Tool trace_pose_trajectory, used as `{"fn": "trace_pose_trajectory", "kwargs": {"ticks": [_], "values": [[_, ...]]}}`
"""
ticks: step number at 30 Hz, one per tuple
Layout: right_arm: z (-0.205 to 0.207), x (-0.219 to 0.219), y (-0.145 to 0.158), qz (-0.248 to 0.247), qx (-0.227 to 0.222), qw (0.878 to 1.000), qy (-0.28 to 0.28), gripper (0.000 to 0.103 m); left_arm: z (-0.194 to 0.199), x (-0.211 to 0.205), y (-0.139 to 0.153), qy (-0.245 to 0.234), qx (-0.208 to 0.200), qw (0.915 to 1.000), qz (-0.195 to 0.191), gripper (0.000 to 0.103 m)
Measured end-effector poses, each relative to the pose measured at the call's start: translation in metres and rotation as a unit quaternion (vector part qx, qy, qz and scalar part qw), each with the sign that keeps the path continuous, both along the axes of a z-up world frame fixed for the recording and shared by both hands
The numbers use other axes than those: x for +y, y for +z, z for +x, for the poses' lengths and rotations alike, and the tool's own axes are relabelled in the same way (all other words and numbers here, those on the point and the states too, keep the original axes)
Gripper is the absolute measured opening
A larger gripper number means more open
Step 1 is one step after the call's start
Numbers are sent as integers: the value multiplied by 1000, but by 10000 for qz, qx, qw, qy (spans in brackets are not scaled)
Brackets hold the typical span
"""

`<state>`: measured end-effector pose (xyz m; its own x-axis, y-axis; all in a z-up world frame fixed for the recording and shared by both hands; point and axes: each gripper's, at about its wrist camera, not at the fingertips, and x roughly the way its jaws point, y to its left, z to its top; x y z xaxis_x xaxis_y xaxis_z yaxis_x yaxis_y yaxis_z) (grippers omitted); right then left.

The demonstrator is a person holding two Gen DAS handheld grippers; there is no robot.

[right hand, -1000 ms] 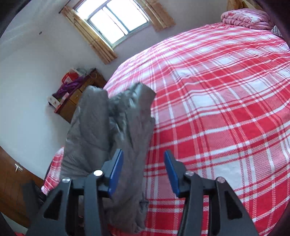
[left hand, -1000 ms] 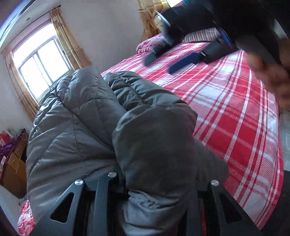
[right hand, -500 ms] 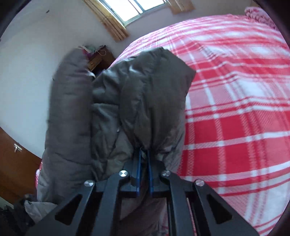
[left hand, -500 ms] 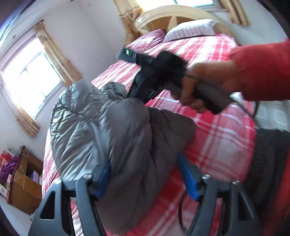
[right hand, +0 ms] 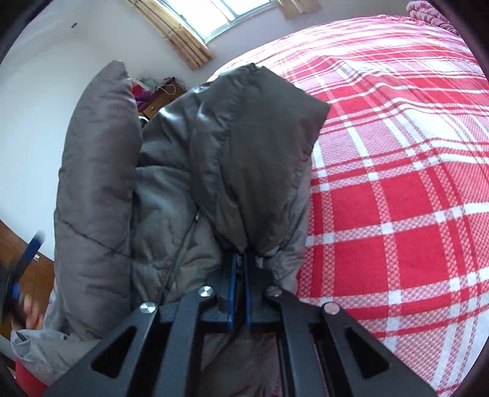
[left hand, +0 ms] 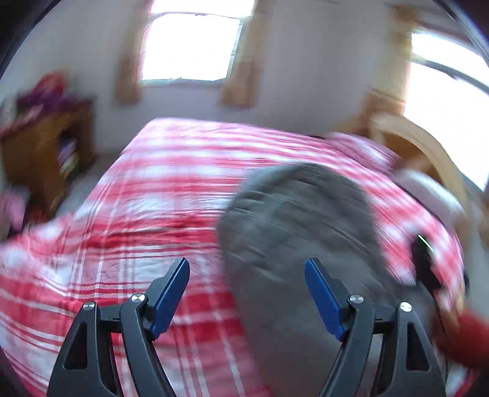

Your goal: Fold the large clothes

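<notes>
My right gripper (right hand: 239, 259) is clamped on the grey jacket (right hand: 171, 189); my left gripper (left hand: 246, 268) is opening, empty, jacket just beyond its right finger, over the plaid bed (left hand: 152, 195).

A bed (right hand: 397, 198) carried everything, its cover a red-and-white plaid; a grey padded jacket (right hand: 183, 183) lay bunched on it near one side; a pink folded quilt (right hand: 428, 12) sat at the far end, by a curved wooden headboard (left hand: 428, 152).

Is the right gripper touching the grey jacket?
Touching. The right wrist view shows the right gripper shut on a fold of the grey jacket, blue pads pinching the fabric.
</notes>
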<state>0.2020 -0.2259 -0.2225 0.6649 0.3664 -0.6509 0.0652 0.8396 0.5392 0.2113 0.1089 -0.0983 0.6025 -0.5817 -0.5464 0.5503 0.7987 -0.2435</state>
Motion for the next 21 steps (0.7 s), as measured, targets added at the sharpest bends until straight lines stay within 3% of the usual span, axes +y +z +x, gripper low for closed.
{"fn": "trace_pose_trajectory", "kwargs": {"ticks": [3,6,9,13,19,21], "values": [[0,0,-2,75,12,10000,-62,5,42,-32,-23,187,578,9978,-281,78],[0,-2,-5,130,12,9999,-92,5,41,-73,-25,-243,640,9964,-495,78],[0,-1,-8,127,22,9999,-89,5,19,-120,-20,-623,162,9979,-7,78],[1,-6,-14,308,-26,9995,-73,5,-9,-159,-22,-1096,-315,9917,592,78],[0,-16,-24,680,-75,9976,-111,3,-36,-192,-51,-1114,-938,9811,1272,79],[0,-18,-25,745,-74,9971,-128,3,-30,-195,-59,-1064,-932,9802,1385,81]]}}
